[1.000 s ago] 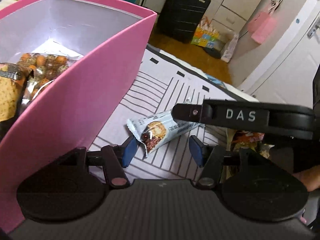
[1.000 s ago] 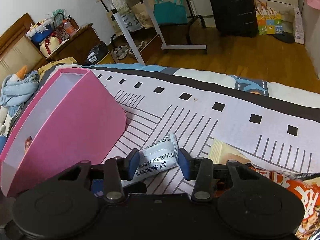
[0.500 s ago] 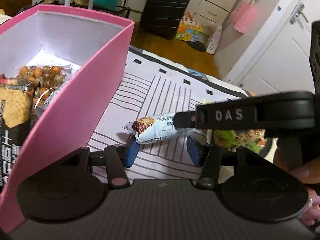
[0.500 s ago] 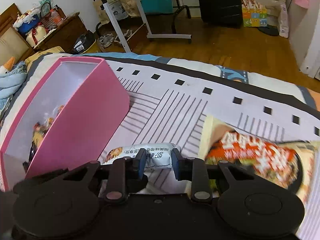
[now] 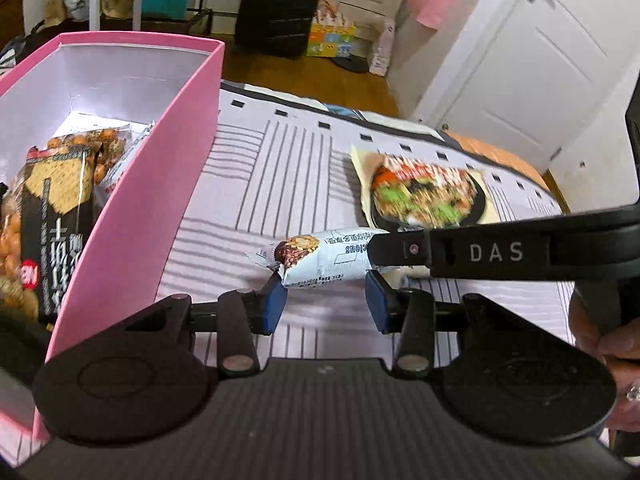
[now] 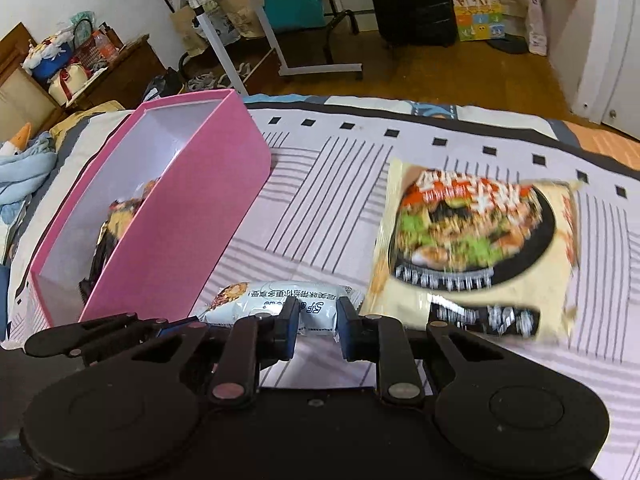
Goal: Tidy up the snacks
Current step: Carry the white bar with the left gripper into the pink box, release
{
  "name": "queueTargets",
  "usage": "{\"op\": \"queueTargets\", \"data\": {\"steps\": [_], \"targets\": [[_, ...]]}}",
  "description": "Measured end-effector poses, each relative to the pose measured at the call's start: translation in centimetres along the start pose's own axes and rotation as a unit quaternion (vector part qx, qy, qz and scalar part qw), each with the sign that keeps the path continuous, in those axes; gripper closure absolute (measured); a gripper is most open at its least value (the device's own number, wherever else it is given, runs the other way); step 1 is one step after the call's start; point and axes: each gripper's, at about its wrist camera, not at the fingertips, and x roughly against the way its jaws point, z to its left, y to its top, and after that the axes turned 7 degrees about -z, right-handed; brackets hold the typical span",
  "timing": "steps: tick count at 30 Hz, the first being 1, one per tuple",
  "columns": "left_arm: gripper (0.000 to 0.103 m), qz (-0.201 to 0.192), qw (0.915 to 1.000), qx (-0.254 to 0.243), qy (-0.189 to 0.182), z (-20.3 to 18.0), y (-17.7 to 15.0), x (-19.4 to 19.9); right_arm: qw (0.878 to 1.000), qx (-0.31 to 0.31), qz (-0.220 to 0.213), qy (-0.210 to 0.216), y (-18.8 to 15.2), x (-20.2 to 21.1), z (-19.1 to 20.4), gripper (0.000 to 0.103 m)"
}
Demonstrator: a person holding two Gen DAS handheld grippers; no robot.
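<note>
The snack bar (image 6: pixel 280 304) is clamped at its middle in the right gripper (image 6: pixel 318 322), off the bed sheet (image 5: pixel 280 168) and beside the pink box (image 5: pixel 132 216), likely its destination; the left gripper (image 5: pixel 326 300) is closing just under it, not yet pressing.

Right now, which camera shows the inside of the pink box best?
The left wrist view: the pink box fills its left side, snack packets plainly visible inside. The right wrist view shows the box farther off, contents mostly shadowed.
</note>
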Motion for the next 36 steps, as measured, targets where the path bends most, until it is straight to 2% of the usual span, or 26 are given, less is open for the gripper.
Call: {"op": "queueTargets", "data": {"steps": [7, 16, 21, 28, 32, 36], "targets": [[0.061, 0.000, 0.9992, -0.038, -0.007, -1.2, -1.0, 3.9, 1.000, 0.008, -0.007, -0.009, -1.7, 3.8, 2.4, 0.080], [0.061, -0.056, 0.9955, -0.077, 0.000, -1.0, -0.3, 12.7, 0.996, 0.049, -0.073, -0.006, -2.4, 10.3, 8.9, 0.081], [0.061, -0.080, 0.9926, -0.091, 0.004, -0.3, 0.4, 16.4, 0.993, 0.069, -0.092, 0.000, -2.3, 11.8, 12.2, 0.081], [0.061, -0.104, 0.9874, -0.115, 0.029, 2.5, 1.1, 19.5, 0.992, 0.073, -0.098, 0.033, -0.7, 10.3, 15.5, 0.081], [0.061, -0.104, 0.9856, -0.123, 0.051, 4.7, 1.4, 19.4, 0.993, 0.076, -0.082, 0.046, 0.6, 7.4, 17.1, 0.081], [0.061, -0.093, 0.9871, -0.108, 0.073, 7.4, 2.0, 18.5, 0.994, 0.070, -0.065, 0.057, 1.3, 4.6, 18.2, 0.081]]}}
